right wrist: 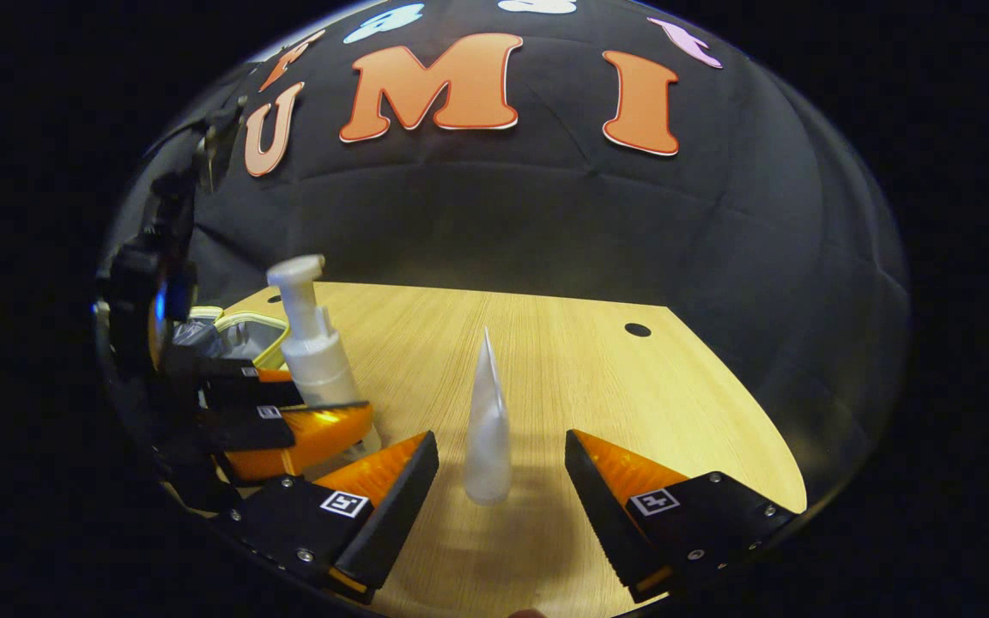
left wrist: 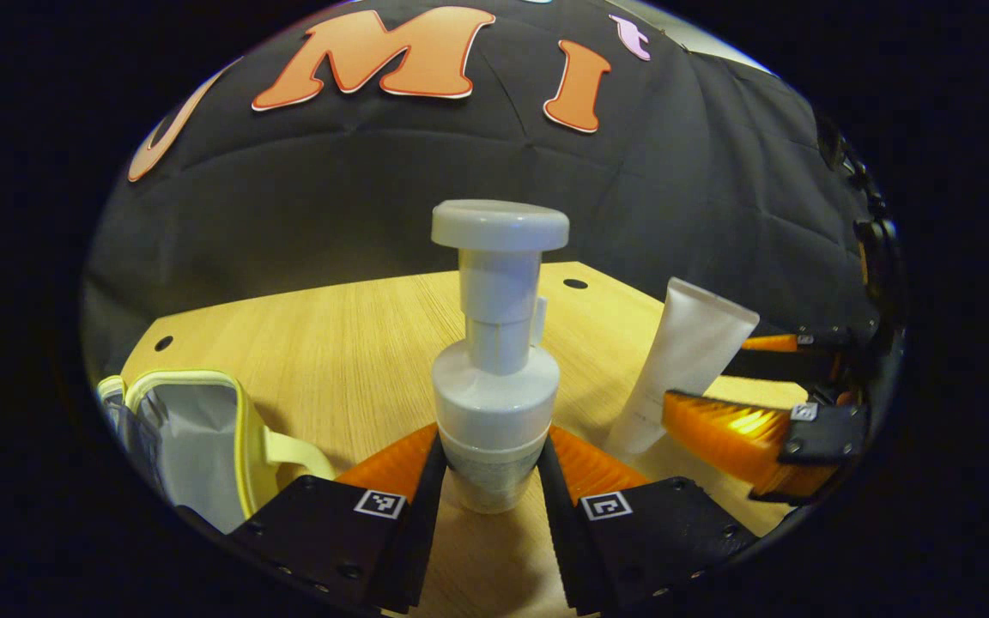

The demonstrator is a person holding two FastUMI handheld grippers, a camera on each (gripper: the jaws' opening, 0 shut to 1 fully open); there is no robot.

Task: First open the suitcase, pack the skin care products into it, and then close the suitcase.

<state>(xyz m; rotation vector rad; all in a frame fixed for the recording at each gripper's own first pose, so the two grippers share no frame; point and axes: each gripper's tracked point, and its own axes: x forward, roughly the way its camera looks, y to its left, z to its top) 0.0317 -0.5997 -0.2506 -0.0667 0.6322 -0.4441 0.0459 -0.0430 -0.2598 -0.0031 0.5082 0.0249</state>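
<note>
While my left jaws pinch the pump bottle (left wrist: 495,403) and my right jaws gape around the tube (right wrist: 488,429), I'd squeeze that tube low and gently.

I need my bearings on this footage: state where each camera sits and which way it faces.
Left gripper view: rides the left gripper, facing the pump bottle clamped between its fingers.
Right gripper view: rides the right gripper, facing the upright tube standing between its open fingers.
Shared: bottle, tube, wooden table, open case.
</note>
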